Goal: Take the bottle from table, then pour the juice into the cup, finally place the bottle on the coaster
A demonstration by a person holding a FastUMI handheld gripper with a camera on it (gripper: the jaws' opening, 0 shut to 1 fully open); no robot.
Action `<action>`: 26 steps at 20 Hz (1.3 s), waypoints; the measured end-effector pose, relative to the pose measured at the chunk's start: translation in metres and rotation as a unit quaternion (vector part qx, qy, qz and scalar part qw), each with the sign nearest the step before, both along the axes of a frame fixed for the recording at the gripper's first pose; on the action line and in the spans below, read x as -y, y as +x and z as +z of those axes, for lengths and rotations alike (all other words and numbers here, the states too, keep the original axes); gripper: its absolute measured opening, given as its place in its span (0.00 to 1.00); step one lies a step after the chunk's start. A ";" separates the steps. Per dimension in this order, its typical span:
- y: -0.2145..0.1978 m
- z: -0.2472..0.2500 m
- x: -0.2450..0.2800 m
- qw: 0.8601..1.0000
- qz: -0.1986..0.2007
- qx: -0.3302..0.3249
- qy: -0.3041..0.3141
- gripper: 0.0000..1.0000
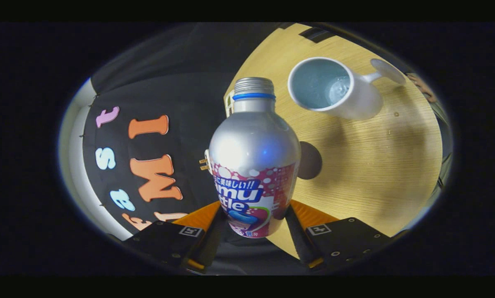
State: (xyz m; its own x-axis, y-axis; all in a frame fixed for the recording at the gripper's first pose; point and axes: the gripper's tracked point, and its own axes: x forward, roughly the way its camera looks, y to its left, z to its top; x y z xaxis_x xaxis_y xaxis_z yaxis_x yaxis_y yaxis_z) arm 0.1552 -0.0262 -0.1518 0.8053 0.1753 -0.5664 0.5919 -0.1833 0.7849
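Your silver bottle (253, 153), uncapped with a blue neck ring, sits clamped between the claw (253, 238) fingers. Beyond it the white cup (334, 89) stands on the wooden surface (375, 165), with the dark round coaster (310, 160) just behind the bottle.

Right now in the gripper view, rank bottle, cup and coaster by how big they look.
1. Aluminium bottle, clamped between the gripper fingers; nearness to the camera inflates it.
2. White cup, beyond the fingers on the table.
3. Dark round coaster, partly hidden behind the bottle, so unsure.

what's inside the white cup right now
The white cup looks empty: pale inner wall and bottom show, no juice. The bottle, clamped in the gripper, has not poured.
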 end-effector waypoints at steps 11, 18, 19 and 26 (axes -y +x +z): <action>0.021 -0.009 0.019 0.897 0.169 -0.001 -0.409 0.77; 0.047 -0.019 0.053 0.773 0.210 -0.029 -0.598 0.77; 0.050 -0.023 0.054 0.763 0.215 -0.030 -0.609 0.77; 0.063 -0.055 0.059 0.693 0.256 -0.052 -0.672 0.79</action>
State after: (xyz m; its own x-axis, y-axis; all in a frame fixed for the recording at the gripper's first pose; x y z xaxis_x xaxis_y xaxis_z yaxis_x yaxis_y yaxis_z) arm 0.2182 -0.0848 -0.2073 0.7754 -0.3192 -0.5449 0.3755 0.9268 -0.0085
